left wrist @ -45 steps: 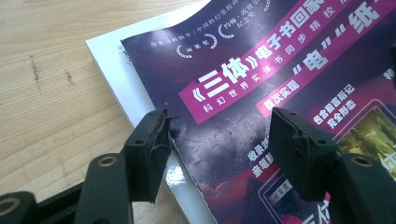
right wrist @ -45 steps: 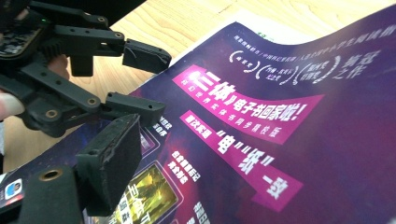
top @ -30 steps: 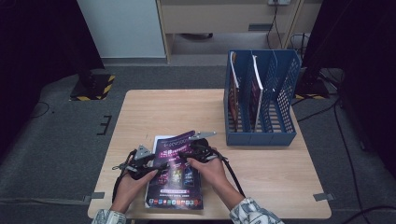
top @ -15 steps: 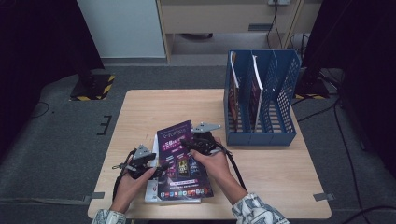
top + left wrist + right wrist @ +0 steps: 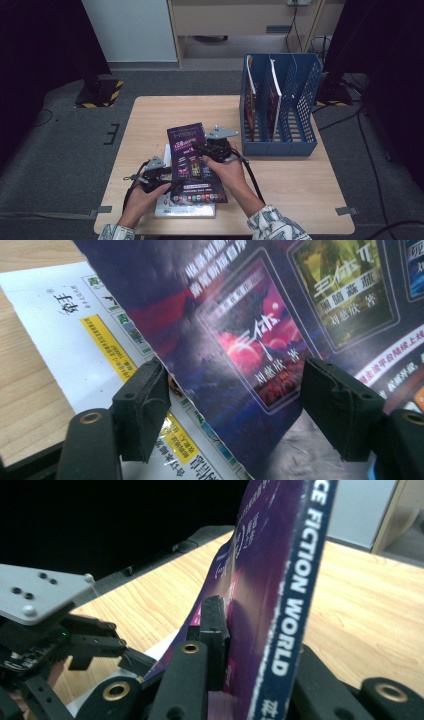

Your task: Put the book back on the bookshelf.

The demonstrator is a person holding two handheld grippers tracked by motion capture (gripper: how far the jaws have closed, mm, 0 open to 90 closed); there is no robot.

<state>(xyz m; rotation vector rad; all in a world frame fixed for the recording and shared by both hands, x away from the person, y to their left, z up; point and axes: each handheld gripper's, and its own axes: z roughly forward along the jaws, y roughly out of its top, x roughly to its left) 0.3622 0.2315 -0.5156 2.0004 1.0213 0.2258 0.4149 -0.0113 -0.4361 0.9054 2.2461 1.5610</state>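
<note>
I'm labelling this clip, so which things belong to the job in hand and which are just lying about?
In the job:
- purple magazine, lifted off the table
- right tool, shut on its spine
- left tool, jaws apart around its edge
- blue file rack, probably its destination

Lying about:
- white booklet under the magazine
- magazines already in the rack
- yellow-black floor block

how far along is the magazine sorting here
Done: two magazines already stand in the blue file rack. In hand: the right gripper is shut on the purple magazine, tilting it up off the table, while the left gripper is open at its lower edge. Left, probably: slot this one into the rack, then deal with the white magazine lying flat underneath.
</note>
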